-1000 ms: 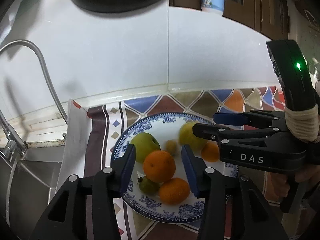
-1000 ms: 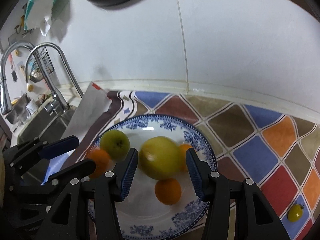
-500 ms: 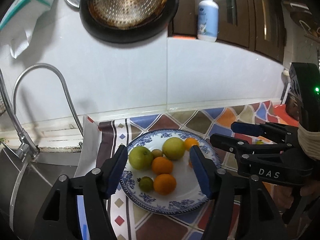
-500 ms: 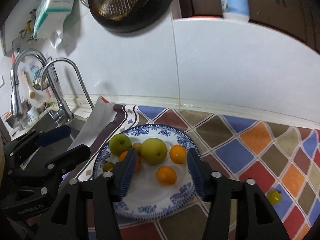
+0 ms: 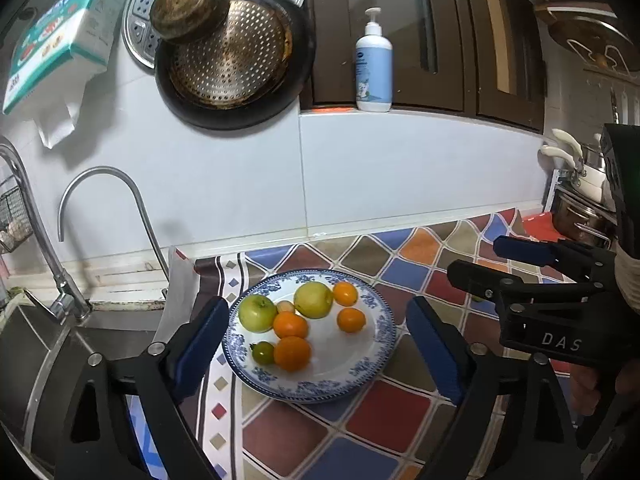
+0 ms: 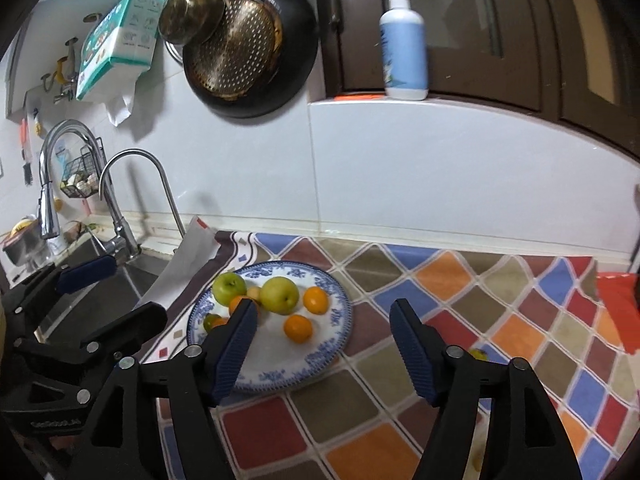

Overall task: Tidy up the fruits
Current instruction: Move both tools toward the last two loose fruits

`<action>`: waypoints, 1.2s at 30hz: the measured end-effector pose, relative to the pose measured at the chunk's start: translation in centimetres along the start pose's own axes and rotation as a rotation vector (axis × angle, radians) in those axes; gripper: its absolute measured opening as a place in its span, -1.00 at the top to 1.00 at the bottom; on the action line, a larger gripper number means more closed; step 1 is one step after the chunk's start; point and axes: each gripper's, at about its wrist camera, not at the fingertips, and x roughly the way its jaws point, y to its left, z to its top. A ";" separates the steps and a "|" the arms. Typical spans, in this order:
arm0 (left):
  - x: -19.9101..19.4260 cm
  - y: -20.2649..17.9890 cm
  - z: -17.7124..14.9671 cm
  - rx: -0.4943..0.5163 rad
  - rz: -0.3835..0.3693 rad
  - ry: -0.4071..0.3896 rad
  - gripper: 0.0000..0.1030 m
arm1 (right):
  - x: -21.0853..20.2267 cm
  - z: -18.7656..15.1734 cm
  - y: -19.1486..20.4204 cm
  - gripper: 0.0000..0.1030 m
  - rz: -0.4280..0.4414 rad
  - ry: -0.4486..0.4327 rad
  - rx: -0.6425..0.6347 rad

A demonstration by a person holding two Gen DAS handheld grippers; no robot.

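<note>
Left wrist: both tools (image 5: 316, 312) gape, raised above the plate (image 5: 376, 364).

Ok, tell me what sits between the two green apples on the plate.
A small pale fruit lies between the left apple and the bigger apple, near the plate's far rim. Both wrist views show it; its kind is unclear.

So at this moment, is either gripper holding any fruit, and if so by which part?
Nothing is held. The left gripper and right gripper are both open with empty jaws, apart from the fruit lying on the plate.
</note>
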 end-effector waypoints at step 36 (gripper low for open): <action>2.1 -13.6 -4.6 0.080 -0.016 0.166 -0.99 | -3.2 -9.3 -12.4 -0.35 -0.118 0.217 0.099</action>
